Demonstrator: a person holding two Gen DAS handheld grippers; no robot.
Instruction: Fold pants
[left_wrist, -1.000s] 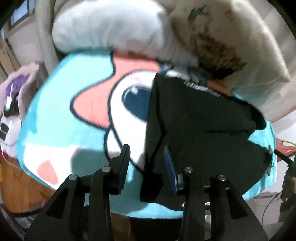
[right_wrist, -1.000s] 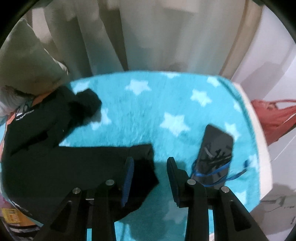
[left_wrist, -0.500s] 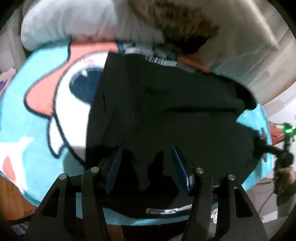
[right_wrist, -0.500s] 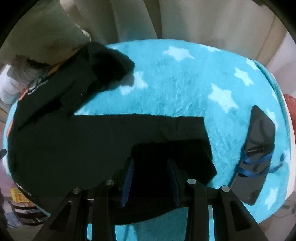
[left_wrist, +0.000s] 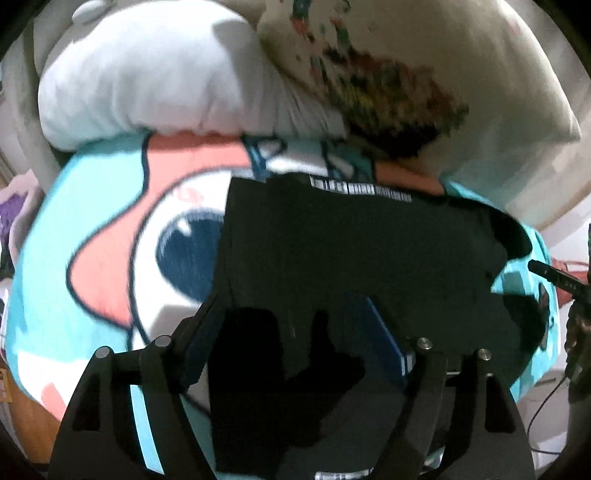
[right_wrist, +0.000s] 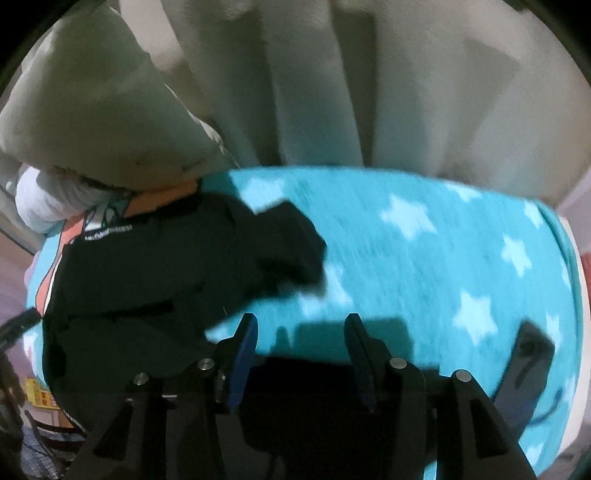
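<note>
Black pants (left_wrist: 351, 258) spread on a turquoise star blanket (right_wrist: 424, 258); both views blurred.
Left gripper (left_wrist: 295, 325) gapes over dark cloth, nothing pinched; right gripper (right_wrist: 299, 332) released above blanket; pillows (left_wrist: 147, 81) and curtain (right_wrist: 314, 74) behind; dark strapped object (right_wrist: 524, 369) unclear.

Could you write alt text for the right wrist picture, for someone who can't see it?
Black pants lie spread on a turquoise star-patterned blanket, seen over the right tool, whose two fingers are apart above the blanket. A cream pillow and pale curtains sit behind; a dark phone-like object lies at right.
</note>
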